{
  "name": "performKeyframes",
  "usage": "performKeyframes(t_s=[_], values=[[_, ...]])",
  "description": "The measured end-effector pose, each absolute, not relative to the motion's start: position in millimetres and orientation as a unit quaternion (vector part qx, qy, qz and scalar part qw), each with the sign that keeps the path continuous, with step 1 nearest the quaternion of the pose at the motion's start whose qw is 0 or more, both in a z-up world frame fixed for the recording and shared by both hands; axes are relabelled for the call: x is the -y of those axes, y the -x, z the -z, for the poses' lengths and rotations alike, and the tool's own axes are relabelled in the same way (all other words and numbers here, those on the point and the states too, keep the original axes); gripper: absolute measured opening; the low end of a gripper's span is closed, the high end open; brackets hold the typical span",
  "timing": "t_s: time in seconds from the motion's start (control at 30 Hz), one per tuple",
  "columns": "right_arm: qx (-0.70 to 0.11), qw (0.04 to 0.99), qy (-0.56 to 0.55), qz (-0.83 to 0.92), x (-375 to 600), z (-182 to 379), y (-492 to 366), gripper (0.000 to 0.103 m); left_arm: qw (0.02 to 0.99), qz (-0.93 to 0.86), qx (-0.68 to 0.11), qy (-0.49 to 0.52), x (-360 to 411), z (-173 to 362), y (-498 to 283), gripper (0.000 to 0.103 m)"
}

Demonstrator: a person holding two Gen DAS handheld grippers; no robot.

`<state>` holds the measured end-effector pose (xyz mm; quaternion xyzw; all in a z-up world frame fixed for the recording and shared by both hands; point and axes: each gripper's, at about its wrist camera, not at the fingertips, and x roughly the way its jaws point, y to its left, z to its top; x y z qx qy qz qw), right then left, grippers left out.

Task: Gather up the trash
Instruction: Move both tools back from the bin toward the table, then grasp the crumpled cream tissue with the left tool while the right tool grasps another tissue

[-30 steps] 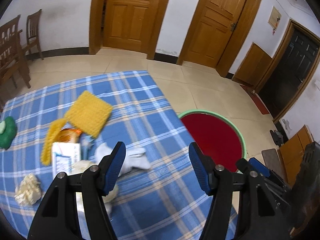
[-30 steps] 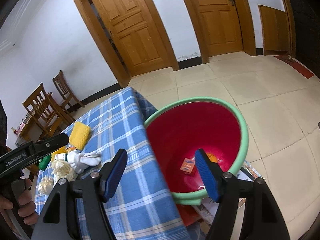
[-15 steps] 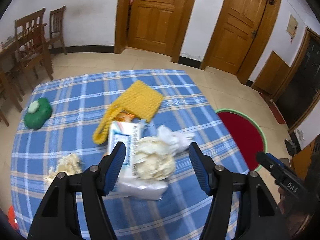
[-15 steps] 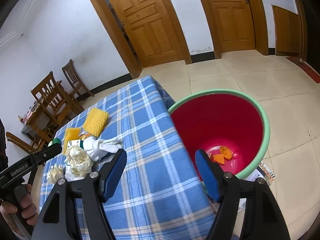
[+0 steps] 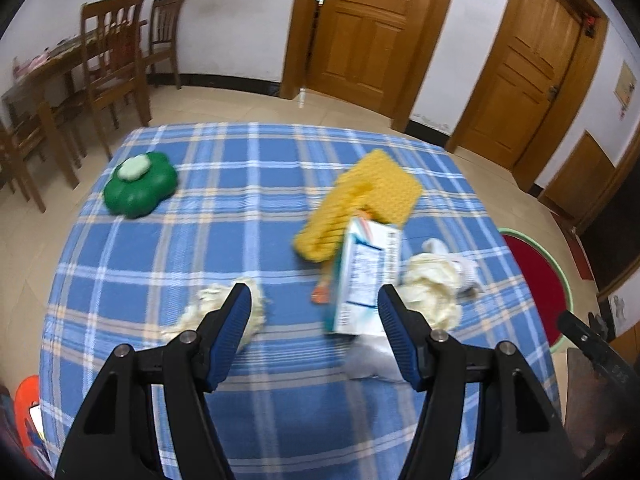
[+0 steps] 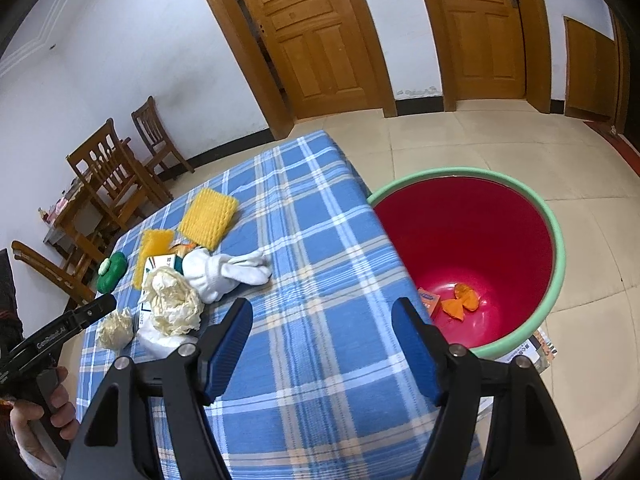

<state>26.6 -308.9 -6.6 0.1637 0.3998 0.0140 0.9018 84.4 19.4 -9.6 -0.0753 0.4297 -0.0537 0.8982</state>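
On the blue checked tablecloth [image 5: 224,208] lies a heap of trash: a white and teal carton [image 5: 366,276], a crumpled cream paper ball [image 5: 434,288], a smaller paper wad [image 5: 224,308] and white socks [image 6: 228,270]. My left gripper [image 5: 314,312] hangs open above the cloth, nothing between its fingers; the small wad sits by its left fingertip, the carton by its right. My right gripper [image 6: 322,320] is open and empty over the table's near right edge. The red bin with a green rim [image 6: 472,248] stands on the floor beside the table, with orange scraps and a small orange packet inside.
Two yellow knitted pads [image 5: 360,204] and a green flower-shaped box [image 5: 140,188] lie farther back on the cloth. Wooden chairs and a table [image 5: 108,64] stand at the back left. Wooden doors [image 6: 320,36] line the far wall. Papers lie on the floor under the bin.
My left gripper has swung left from the bin side to over the trash heap and sunk a little. My right gripper has drifted left, off the bin towards the table's edge.
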Motion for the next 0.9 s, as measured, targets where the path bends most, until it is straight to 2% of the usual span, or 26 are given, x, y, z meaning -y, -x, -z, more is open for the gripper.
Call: performKeyframes(t_s=[0.8, 0.9], values=[[-0.427, 0.894, -0.129, -0.044, 266, 15, -43, 0.075, 0.882, -0.016, -0.459, 0.104, -77, 63, -96, 0.067], [-0.429, 0.894, -0.119, -0.057, 256, 15, -49, 0.075, 0.882, -0.02, -0.459, 0.11, -82, 66, -97, 0.059]])
